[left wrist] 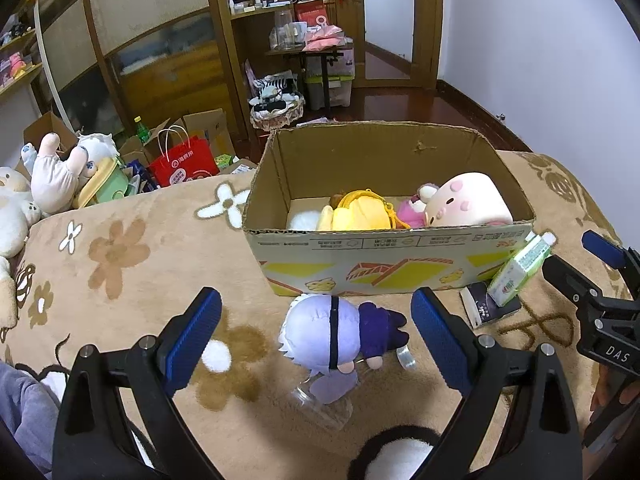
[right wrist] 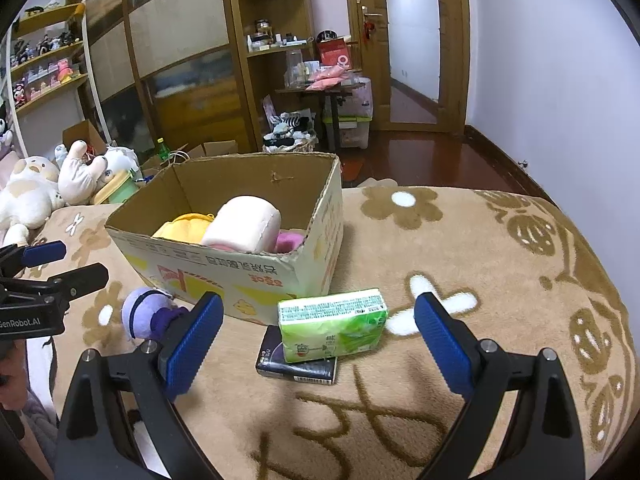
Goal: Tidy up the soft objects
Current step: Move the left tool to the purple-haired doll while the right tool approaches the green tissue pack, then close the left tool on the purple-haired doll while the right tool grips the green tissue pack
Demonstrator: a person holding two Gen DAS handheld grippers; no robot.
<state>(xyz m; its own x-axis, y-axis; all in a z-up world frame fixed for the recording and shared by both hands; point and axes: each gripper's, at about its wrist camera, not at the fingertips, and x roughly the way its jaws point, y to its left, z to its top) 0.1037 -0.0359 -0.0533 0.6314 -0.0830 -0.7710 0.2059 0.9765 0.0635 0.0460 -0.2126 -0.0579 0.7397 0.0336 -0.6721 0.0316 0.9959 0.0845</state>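
The left tongs point(left wrist: 316, 334) stand wide open and empty around the purple plush doll point(left wrist: 336, 332) on the blanket point(left wrist: 120, 280), seemingly to lift it into the cardboard box point(left wrist: 384, 264) just beyond; the right tongs point(right wrist: 318, 334) gape empty before the green tissue pack point(right wrist: 332, 322).

In the left wrist view, a black-and-white furry thing point(left wrist: 396, 454) is cut off by the bottom edge between the claw arms. A clear plastic item point(left wrist: 324, 404) lies partly under the purple-haired doll point(left wrist: 332, 330), perhaps a bottle. The cardboard box point(left wrist: 384, 268) wall hides the lower parts of the yellow plush point(left wrist: 360, 212) and the pink plush point(left wrist: 466, 200). A dark box point(right wrist: 296, 364) is mostly covered by the green tissue pack point(right wrist: 334, 326); its print is too small to read.
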